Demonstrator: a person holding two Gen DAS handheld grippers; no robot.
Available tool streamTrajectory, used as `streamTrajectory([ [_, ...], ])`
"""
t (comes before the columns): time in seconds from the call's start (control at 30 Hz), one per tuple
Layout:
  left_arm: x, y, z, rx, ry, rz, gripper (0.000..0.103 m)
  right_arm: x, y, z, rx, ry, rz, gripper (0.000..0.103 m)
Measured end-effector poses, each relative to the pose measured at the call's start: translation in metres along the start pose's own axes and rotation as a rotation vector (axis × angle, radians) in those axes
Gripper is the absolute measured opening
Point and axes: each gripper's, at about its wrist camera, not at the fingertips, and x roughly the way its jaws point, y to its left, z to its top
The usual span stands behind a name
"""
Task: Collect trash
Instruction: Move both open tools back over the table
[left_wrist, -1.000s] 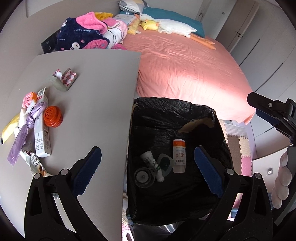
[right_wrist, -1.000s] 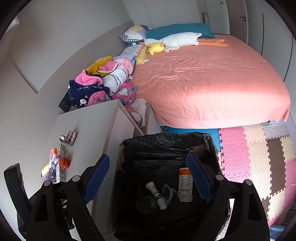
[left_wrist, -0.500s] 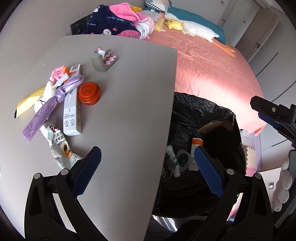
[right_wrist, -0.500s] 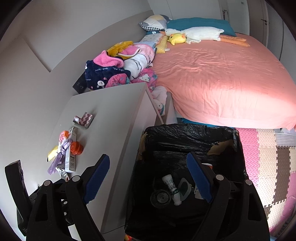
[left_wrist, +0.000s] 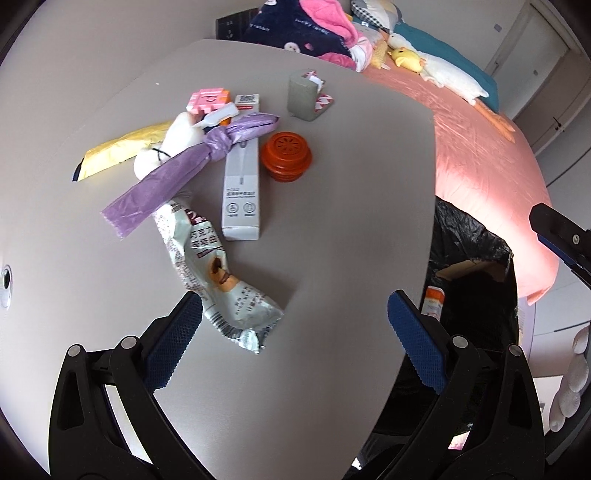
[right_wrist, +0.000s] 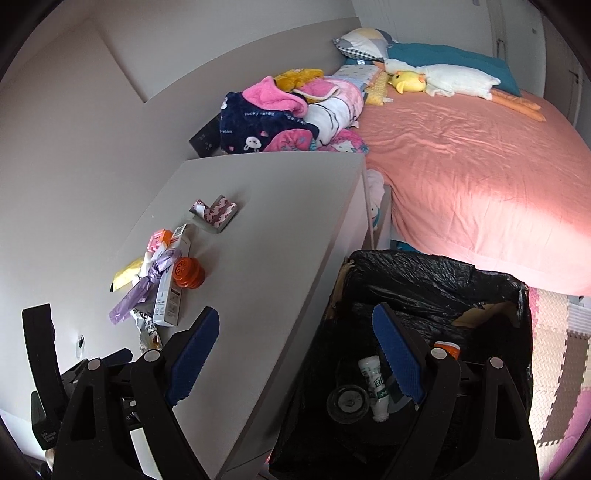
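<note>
Moved: left claw (left_wrist: 291, 332) has swung off the bin (right_wrist: 436, 280) and over the counter (left_wrist: 332, 184); the litter now lies ahead of it.
Left claw: jaws wide apart, nothing between them, hanging above the counter's near part.
Right claw (right_wrist: 295, 350): jaws also apart and empty, straddling the counter edge and the bin's mouth.
Target, as I judge it: the silver snack wrapper (left_wrist: 207, 266), closest of the litter to the left claw.
Key relation: wrapper's near end lies just inside the left finger (left_wrist: 173, 339), its long axis running up and away to the left, so the jaws sit off to its right.
Nearer arm: left, clearly.
Other litter: white box (left_wrist: 242, 184), purple bag strip (left_wrist: 184, 166), orange cap (left_wrist: 286, 157), yellow packet (left_wrist: 118, 151), farther ahead.
Bin: right of the left claw, already holding a tube (right_wrist: 375, 384) and bottle.
</note>
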Motion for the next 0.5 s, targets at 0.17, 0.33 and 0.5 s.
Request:
streamTrajectory([
  [0.17,0.006,0.019,-0.001,-0.024,-0.013,0.035,0.097,0.016,0.018,0.000,-0.065,0.021,0.004,0.085],
  [0.33,0.013,0.034,-0.001,-0.046,-0.008,0.065,0.097,0.030,0.037,0.000,-0.142,0.022,0.008,0.084],
  [0.5,0.020,0.050,0.002,-0.078,-0.008,0.072,0.092,0.049,0.056,0.004,-0.220,0.047,0.026,0.067],
])
